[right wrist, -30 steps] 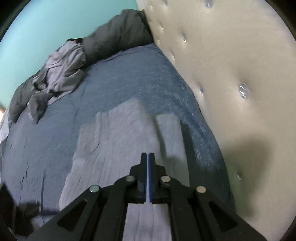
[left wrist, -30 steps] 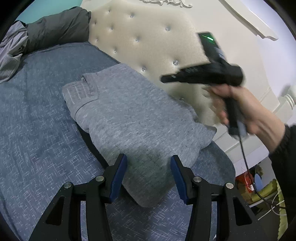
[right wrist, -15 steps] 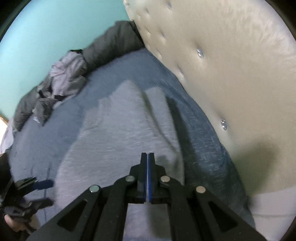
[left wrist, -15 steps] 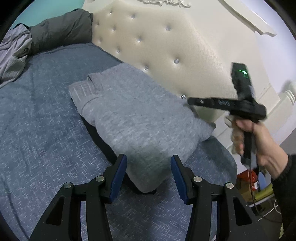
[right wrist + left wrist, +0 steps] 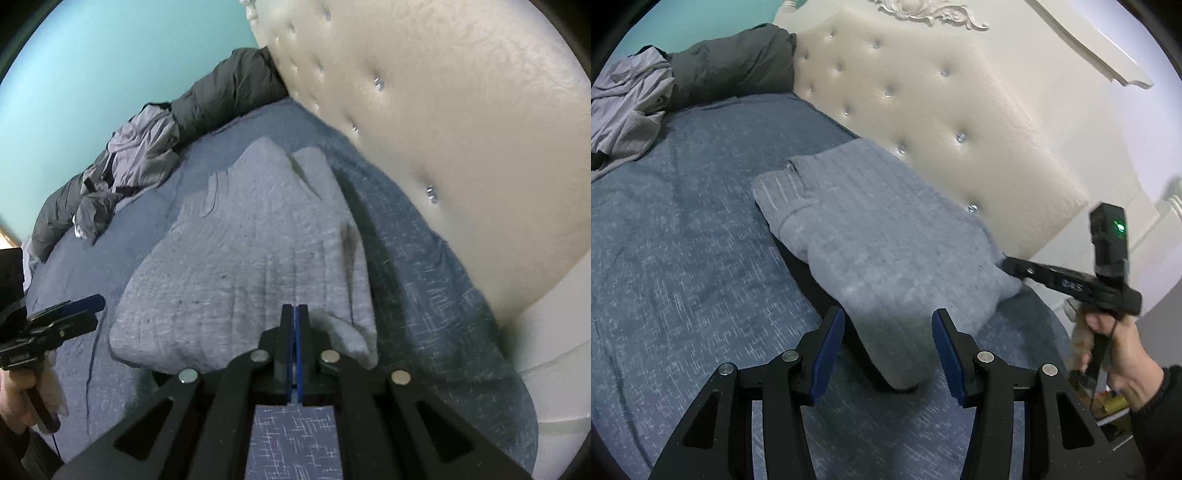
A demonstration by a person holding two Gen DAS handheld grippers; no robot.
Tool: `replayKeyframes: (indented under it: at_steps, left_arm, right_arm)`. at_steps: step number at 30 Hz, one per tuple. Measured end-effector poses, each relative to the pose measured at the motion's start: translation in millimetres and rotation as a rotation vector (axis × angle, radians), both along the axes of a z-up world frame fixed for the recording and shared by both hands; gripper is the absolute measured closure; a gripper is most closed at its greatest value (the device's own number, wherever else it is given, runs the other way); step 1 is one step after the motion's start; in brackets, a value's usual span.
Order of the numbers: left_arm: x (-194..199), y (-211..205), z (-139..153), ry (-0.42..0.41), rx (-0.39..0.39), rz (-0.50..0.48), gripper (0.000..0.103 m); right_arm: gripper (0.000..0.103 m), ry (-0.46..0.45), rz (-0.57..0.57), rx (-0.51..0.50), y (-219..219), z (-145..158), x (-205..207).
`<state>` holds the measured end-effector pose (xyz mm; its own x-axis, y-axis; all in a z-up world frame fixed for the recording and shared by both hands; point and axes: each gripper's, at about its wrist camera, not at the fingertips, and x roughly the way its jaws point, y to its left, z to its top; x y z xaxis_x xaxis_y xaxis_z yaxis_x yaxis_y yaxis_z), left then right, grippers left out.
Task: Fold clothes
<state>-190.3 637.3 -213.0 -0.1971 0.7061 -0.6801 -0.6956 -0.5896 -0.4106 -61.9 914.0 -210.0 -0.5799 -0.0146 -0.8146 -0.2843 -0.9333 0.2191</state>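
Note:
A folded grey knit sweater [image 5: 886, 236] lies on the blue bedspread [image 5: 683, 258] beside the headboard; it also shows in the right wrist view [image 5: 243, 258]. My left gripper [image 5: 888, 328] is open and empty, just above the sweater's near corner. My right gripper [image 5: 294, 314] is shut with nothing between its pads, its tips at the sweater's near edge; in the left wrist view its tip [image 5: 1010, 264] touches the sweater's right corner. The left gripper [image 5: 85, 306] shows at the left of the right wrist view.
A cream tufted headboard [image 5: 942, 110] runs along the bed's right side. A dark grey duvet [image 5: 735, 62] and a crumpled lilac-grey garment [image 5: 624, 107] lie at the far end. A teal wall [image 5: 110, 55] stands behind. Clutter sits on the floor at the right [image 5: 1115, 402].
My right gripper has come down from in front of the headboard to the sweater's right corner, staying shut. My left gripper has stayed open and shifted slightly over the near corner.

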Motion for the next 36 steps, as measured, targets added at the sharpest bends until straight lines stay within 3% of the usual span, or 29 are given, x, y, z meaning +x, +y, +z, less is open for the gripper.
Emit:
replayKeyframes:
  at_steps: [6, 10, 21, 36]
  left_arm:
    - [3.2, 7.2, -23.2, -0.039, -0.031, -0.006, 0.049]
    - [2.9, 3.5, -23.1, -0.048, -0.027, 0.004, 0.049]
    - [22.7, -20.4, 8.4, -0.016, -0.009, 0.023, 0.049]
    - [64.5, -67.1, 70.1, 0.058, -0.004, 0.039, 0.046]
  right_arm:
    - [0.103, 0.034, -0.036, -0.018, 2.0, -3.2, 13.3]
    - [0.103, 0.050, -0.065, -0.040, 3.1, -8.6, 20.2]
    - [0.101, 0.160, -0.080, 0.042, -51.5, 41.0, 35.0]
    - [0.096, 0.209, -0.145, 0.106, -122.3, 95.1, 72.7]
